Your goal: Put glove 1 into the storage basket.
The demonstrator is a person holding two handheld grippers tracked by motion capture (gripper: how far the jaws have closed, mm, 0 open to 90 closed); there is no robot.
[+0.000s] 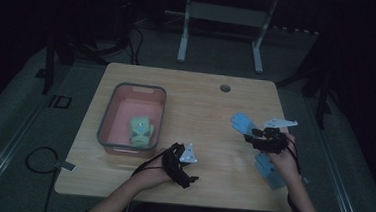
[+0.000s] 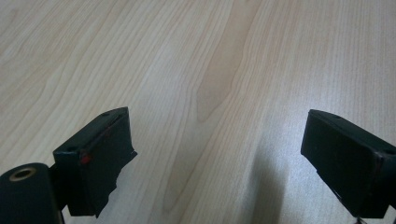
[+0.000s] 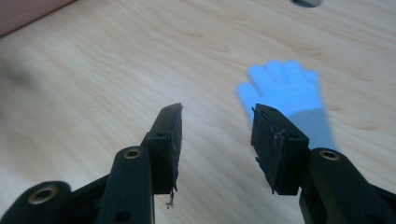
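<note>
Nearest the camera, the left gripper (image 1: 181, 161) rests low over bare table (image 1: 211, 102), jaws spread wide and empty in its own view. Just right of it, a blue glove (image 1: 270, 170) lies near the table's front right edge, partly under the person's right hand (image 1: 283, 158). Further forward, the right gripper (image 1: 262, 137) hovers with jaws parted and empty, one jaw tip overlapping the cuff end of a second blue glove (image 3: 285, 95) lying flat, fingers pointing away. Further left sits a grey-rimmed bin (image 1: 106, 115) holding a green glove (image 1: 140, 129). Judgement: gloves are apparently being gathered into the bin; the step in hand is approach to the second blue glove. Next move calls for lowering and closing on its cuff.
</note>
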